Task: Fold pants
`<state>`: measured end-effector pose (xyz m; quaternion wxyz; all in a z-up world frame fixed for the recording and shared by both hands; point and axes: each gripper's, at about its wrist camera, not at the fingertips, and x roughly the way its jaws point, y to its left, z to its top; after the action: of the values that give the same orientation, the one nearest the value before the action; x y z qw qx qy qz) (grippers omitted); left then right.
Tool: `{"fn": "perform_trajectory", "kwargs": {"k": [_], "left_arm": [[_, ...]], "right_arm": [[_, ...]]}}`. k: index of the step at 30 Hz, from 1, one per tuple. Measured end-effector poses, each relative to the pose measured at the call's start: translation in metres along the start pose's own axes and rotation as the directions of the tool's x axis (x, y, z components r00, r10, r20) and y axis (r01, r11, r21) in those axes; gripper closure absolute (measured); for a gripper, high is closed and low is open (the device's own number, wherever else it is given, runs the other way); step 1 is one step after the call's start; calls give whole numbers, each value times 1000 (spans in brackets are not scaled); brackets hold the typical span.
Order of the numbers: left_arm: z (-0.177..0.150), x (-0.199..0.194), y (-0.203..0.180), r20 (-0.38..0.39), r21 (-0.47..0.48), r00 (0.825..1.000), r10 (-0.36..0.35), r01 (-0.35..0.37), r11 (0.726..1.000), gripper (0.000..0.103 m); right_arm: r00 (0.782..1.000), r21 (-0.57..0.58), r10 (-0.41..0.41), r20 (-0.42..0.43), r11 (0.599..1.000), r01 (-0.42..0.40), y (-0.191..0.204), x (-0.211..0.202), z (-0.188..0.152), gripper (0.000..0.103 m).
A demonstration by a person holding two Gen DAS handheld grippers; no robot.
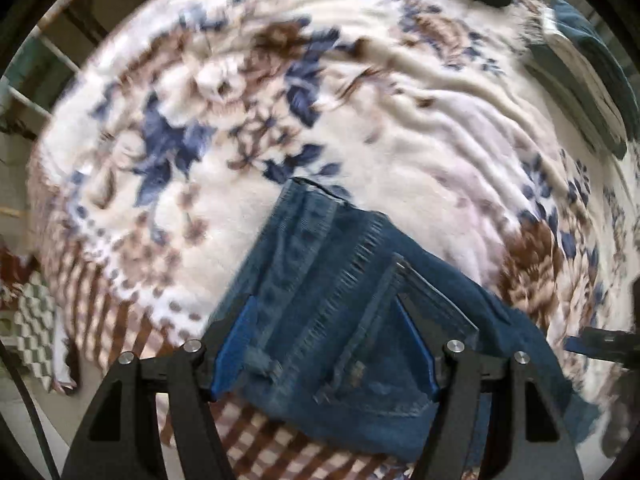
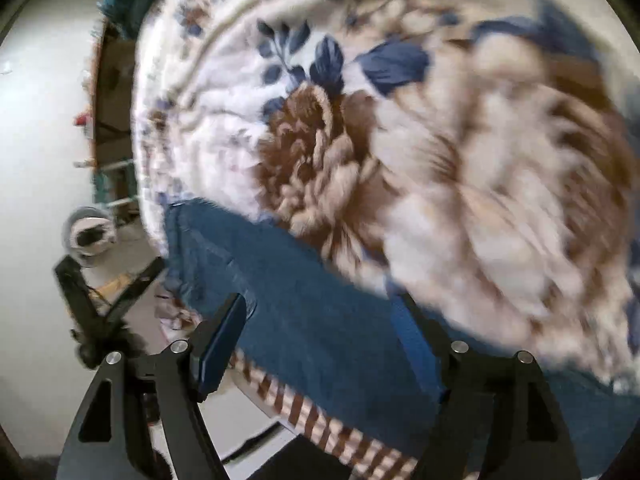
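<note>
Floral blanket (image 1: 420, 128) covers bed. Left gripper (image 1: 324, 320) spread wide, straddling the jeans (image 1: 320, 300) waistband at the near edge, nothing pinched. Right gripper (image 2: 320, 320) equally wide over a leg, likely positioned to lift both ends.

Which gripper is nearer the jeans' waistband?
Left. The left gripper straddles the jeans at the waistband end; the right gripper straddles plain denim further along.
</note>
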<state>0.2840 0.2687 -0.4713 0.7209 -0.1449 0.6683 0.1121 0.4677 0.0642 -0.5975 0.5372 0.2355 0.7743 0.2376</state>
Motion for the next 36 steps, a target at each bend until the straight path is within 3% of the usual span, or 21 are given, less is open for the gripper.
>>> {"fn": "perform_trajectory", "kwargs": {"k": [5,9,15,16,17,18,19,20,23,29,31,36], "left_arm": [[31,43,24,-140,36,985,-97,103,994,34],[48,77,32,-259,16,945,-197,208,978,30],[55,77,25,-276,75,932,-235,264,962,30],[54,79,22,-263,90,940,-219,250,964,35],[55,77,16,-241,103,946,-217,247,963,54],[51,72,7,-217,138,953,-211,244,960,63],[46,62,-5,-174,195,968,-183,216,957,91],[38,50,-17,-144,251,974,-177,209,945,95],[15,24,-34,-61,325,982,-179,189,927,97],[-18,-20,-10,-22,199,963,-267,266,943,98],[-22,-37,6,1,153,956,-293,290,945,98],[-28,-56,23,23,110,955,-297,293,950,98]], "right_arm": [[995,14,-50,-83,999,51,20,47,26,25],[986,-3,-100,-133,995,100,40,90,30,25],[987,46,-72,-141,996,79,42,106,34,25],[988,56,-62,-141,996,70,42,107,33,25],[988,61,-59,-141,996,68,38,107,36,25],[988,63,-60,-141,996,69,36,105,36,25],[988,65,-58,-141,996,68,33,102,36,25],[989,70,-48,-139,996,58,26,91,34,25],[991,73,-19,-135,997,29,16,77,32,25],[976,168,170,-133,975,-147,-4,58,20,25],[964,206,231,-131,958,-202,-12,57,19,25],[898,294,396,-193,896,-332,-29,77,23,25]]}}
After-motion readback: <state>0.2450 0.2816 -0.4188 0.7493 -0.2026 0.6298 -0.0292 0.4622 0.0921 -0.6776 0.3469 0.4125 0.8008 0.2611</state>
